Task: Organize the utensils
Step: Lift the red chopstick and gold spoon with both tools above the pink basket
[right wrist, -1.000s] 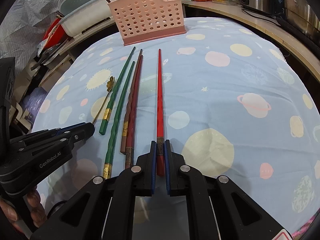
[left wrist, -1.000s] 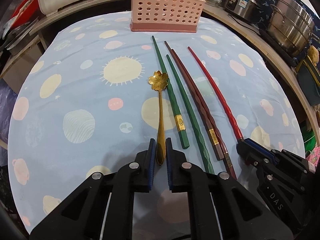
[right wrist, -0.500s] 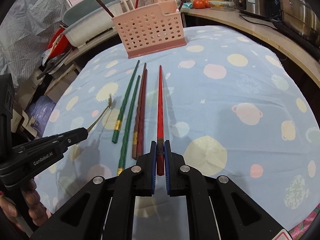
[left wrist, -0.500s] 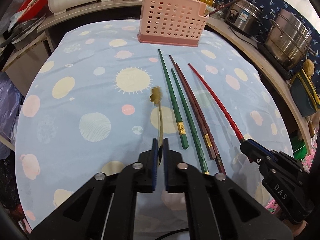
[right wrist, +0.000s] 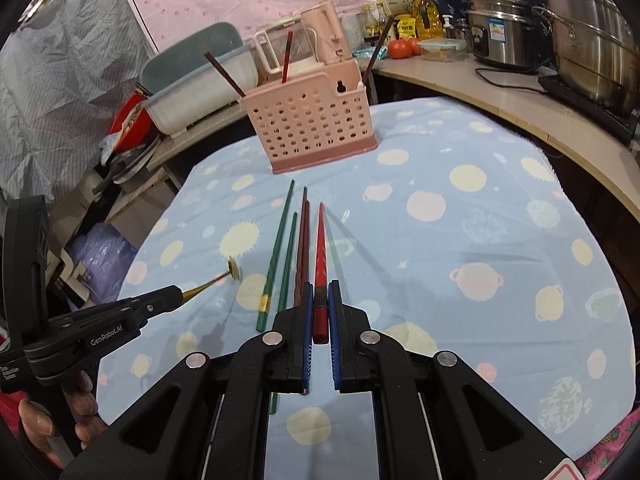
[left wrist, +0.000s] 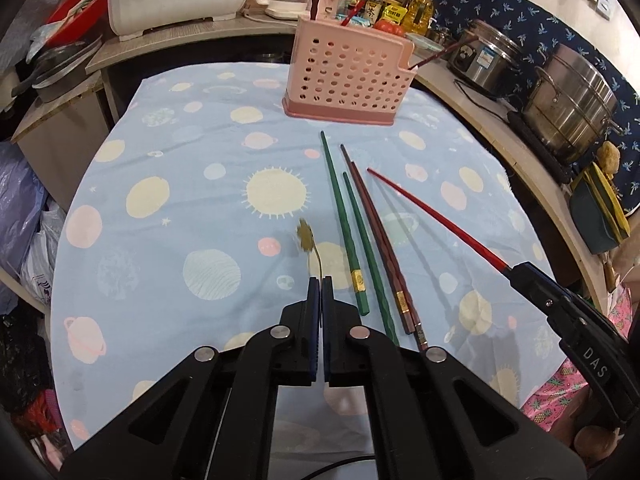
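My left gripper is shut on the handle of a gold flower-bowl spoon and holds it above the cloth; the spoon also shows in the right wrist view. My right gripper is shut on the thick end of a red chopstick, lifted off the table, also seen in the left wrist view. Two green chopsticks and two brown chopsticks lie side by side on the cloth. A pink perforated utensil holder stands at the far end, with chopsticks sticking out of it.
The table has a light blue planet-print cloth. Behind it a counter carries a white tub, bottles, a rice cooker and steel pots. Bags lie on the floor at the left.
Both grippers rose from the table with their utensils: the spoon and the red chopstick are lifted off the cloth. The holder now sits farther away in both views.
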Motion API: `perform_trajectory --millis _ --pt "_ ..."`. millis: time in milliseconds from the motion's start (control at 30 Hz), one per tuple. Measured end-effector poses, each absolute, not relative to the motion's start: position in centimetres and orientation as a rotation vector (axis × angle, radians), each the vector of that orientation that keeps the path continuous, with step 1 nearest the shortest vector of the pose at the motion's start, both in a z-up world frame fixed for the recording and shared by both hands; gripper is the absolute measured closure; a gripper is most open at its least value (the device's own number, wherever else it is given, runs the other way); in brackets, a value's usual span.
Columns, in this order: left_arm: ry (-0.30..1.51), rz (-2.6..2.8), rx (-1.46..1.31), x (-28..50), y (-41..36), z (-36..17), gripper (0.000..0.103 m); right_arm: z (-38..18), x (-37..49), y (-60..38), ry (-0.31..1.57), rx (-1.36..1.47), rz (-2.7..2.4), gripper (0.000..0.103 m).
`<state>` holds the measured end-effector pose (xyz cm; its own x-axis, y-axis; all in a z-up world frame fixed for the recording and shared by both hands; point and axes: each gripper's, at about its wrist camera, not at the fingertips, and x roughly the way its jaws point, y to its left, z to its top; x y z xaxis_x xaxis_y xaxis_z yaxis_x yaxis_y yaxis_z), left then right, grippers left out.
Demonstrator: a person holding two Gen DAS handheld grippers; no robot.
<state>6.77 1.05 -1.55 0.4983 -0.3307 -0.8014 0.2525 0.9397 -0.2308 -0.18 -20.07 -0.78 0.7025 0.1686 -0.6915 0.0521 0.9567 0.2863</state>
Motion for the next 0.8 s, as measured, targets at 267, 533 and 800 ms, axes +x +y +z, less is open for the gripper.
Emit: perform_trajectory --millis 267,533,800 --pt "0.93 -0.371 -0.093 7.2 1.2 1.7 0.102 2.6 0.4 -21.1 0.703 0.3 0.059 0.096" --pt "0.872 -0.4 -0.097 8.3 0.6 5.1 0.102 5.7 1.7 -22.0 0.629 0.303 0.057 0.096" --pt "0.801 -0.43 -0.077 10.1 -0.5 9.5 0.102 8.8 3.5 -23.5 0.562 0.323 0.062 0.096"
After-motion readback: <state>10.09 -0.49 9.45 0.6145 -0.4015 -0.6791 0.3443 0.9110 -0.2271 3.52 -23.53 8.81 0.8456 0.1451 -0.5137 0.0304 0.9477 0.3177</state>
